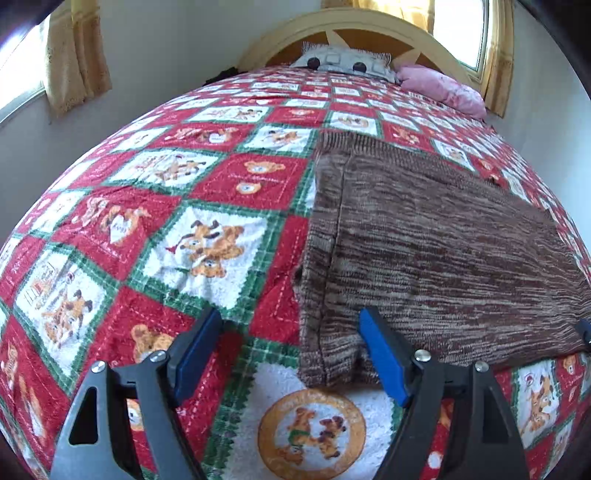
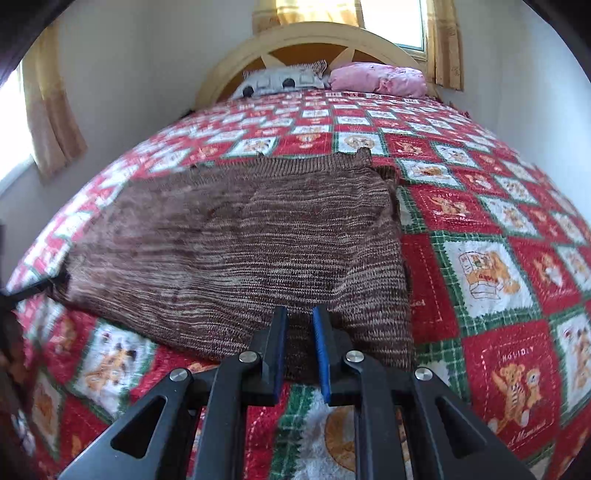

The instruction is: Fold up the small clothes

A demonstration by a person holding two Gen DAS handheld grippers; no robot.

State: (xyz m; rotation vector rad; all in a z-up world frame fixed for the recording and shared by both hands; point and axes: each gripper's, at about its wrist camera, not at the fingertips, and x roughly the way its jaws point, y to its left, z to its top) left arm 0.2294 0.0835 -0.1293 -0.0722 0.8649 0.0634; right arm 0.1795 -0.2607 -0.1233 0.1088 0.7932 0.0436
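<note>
A brown marled knit garment lies flat on the quilted bed, folded into a rough rectangle. My left gripper is open wide just above the quilt, at the garment's near left corner; its right finger rests on the knit's near edge. In the right wrist view the same garment fills the middle. My right gripper has its jaws close together with the garment's raised near edge bunched between them. The right gripper's tip also shows at the far right of the left wrist view.
The bed is covered by a red, green and white bear-patterned quilt. A grey pillow and a pink pillow lie at the wooden headboard. Walls and curtained windows stand on both sides.
</note>
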